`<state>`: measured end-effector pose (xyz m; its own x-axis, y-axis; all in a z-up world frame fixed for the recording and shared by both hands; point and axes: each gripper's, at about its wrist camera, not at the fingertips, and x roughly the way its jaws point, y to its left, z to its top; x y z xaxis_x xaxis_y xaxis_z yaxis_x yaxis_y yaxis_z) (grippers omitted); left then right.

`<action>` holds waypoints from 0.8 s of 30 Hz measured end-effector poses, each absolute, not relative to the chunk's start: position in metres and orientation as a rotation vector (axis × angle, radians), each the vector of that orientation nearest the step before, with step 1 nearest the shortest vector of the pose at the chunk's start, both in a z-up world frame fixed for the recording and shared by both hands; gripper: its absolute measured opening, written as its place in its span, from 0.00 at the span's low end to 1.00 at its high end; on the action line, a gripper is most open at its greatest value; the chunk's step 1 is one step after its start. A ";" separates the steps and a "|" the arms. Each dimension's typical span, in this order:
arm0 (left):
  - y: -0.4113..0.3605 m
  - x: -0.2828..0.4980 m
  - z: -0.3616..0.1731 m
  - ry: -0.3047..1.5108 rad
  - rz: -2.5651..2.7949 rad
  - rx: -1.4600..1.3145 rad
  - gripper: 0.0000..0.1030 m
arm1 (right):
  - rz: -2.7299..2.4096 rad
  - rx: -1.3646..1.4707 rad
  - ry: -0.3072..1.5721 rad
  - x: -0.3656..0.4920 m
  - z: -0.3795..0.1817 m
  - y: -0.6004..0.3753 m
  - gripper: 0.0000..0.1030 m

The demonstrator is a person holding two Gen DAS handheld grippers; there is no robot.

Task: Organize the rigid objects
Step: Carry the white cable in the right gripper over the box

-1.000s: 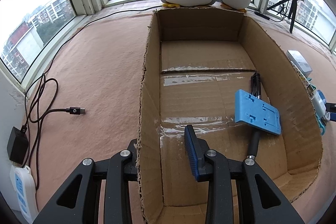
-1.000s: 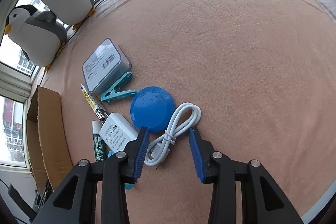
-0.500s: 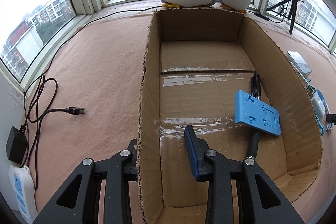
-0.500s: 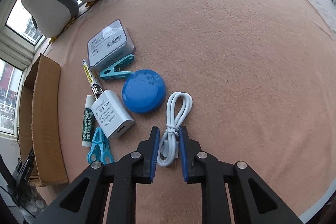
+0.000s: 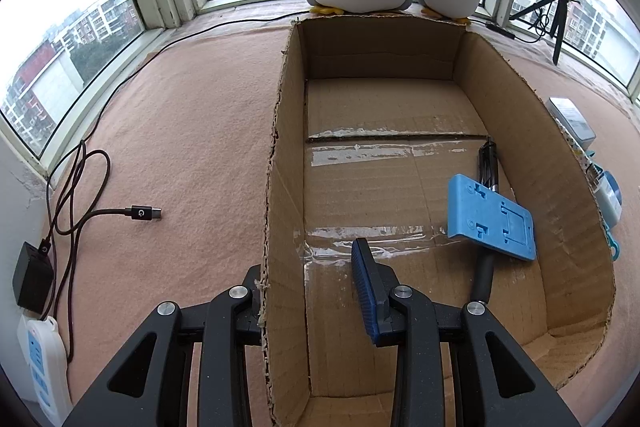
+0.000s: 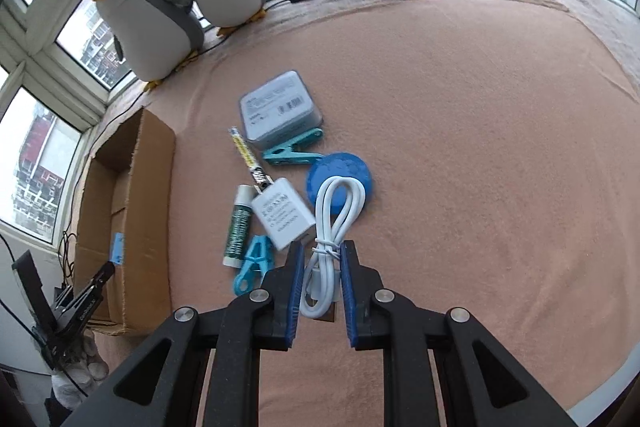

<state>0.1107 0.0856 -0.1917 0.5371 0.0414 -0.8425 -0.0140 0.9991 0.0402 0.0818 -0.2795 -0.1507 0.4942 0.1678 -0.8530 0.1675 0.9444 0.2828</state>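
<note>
The pink carpet [image 6: 460,147] is lying bare to the right of the clutter, giving wide room there. The cardboard box [image 5: 280,227] is sitting open-topped where it was a second ago, its left wall pinched between the left gripper [image 5: 308,291]'s jaws, one finger outside and one inside. In it a blue plate [image 5: 490,217] is resting on a black pen [image 5: 488,163] near the right wall, leaving most of the floor free.

A second ago the right gripper [image 6: 320,287] was standing spread over the white cable [image 6: 332,223]; now its blue pads are pressing on the cable's bundled end, and the loop is hanging over the blue disc [image 6: 340,179], lifted off the carpet. The white charger [image 6: 282,215], green tube [image 6: 238,227], teal clips [image 6: 256,263] and grey case [image 6: 280,111] are lying just left, between cable and box.
</note>
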 end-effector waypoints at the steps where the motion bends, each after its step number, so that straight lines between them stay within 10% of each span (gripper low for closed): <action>1: 0.086 0.111 -0.192 1.003 0.034 0.030 0.33 | 0.017 0.338 1.049 0.082 -0.145 -0.272 0.16; 24: 0.087 0.113 -0.193 1.004 0.036 0.029 0.33 | 0.410 0.050 0.977 0.095 -0.118 -0.089 0.16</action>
